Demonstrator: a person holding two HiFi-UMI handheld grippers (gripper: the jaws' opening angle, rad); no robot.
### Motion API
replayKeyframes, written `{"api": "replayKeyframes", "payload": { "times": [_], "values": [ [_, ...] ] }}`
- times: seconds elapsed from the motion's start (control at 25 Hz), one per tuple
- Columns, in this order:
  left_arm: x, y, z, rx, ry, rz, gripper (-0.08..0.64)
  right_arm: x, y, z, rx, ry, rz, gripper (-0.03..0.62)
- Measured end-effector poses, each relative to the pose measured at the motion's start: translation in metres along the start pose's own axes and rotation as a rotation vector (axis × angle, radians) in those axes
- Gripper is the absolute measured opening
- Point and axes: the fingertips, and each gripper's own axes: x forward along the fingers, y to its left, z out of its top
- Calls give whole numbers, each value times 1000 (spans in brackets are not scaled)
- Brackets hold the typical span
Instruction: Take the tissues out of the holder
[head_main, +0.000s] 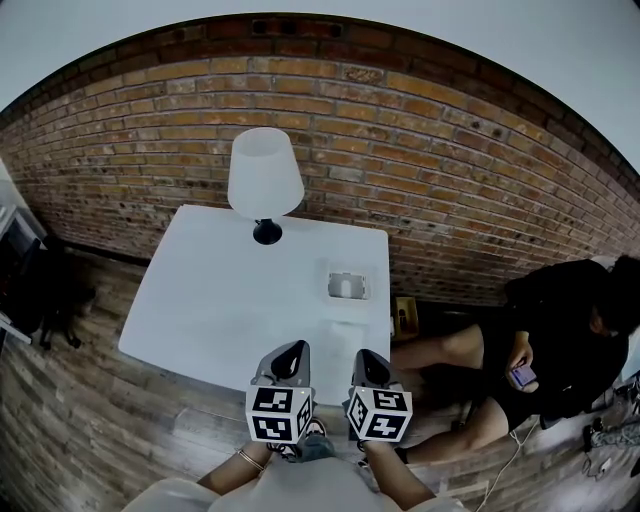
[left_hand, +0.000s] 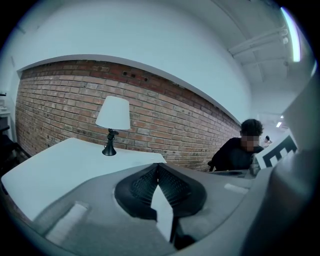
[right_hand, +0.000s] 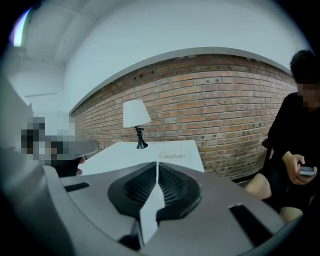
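Observation:
The tissue holder (head_main: 347, 285) is a small grey box lying flat on the white table (head_main: 220, 300), near its right edge; in the right gripper view the holder (right_hand: 171, 155) lies ahead on the tabletop. Just nearer to me a pale flat sheet (head_main: 350, 335) seems to rest on the table. My left gripper (head_main: 290, 352) (left_hand: 158, 167) hovers at the table's front edge, shut and empty. Beside it my right gripper (head_main: 368, 360) (right_hand: 158, 165) is also shut, with nothing between its pads. Both are well short of the holder.
A white-shaded lamp (head_main: 265, 180) on a black base stands at the table's back edge, against the brick wall (head_main: 430, 150). A person in black (head_main: 545, 340) sits right of the table holding a phone. Wooden floor surrounds the table.

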Motion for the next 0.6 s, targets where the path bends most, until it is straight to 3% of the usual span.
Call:
{"api": "replayKeyframes", "payload": {
  "times": [0.6],
  "values": [
    [7, -12, 1, 0, 2, -14, 9, -7, 1, 12, -20, -9, 35, 6]
  ]
}}
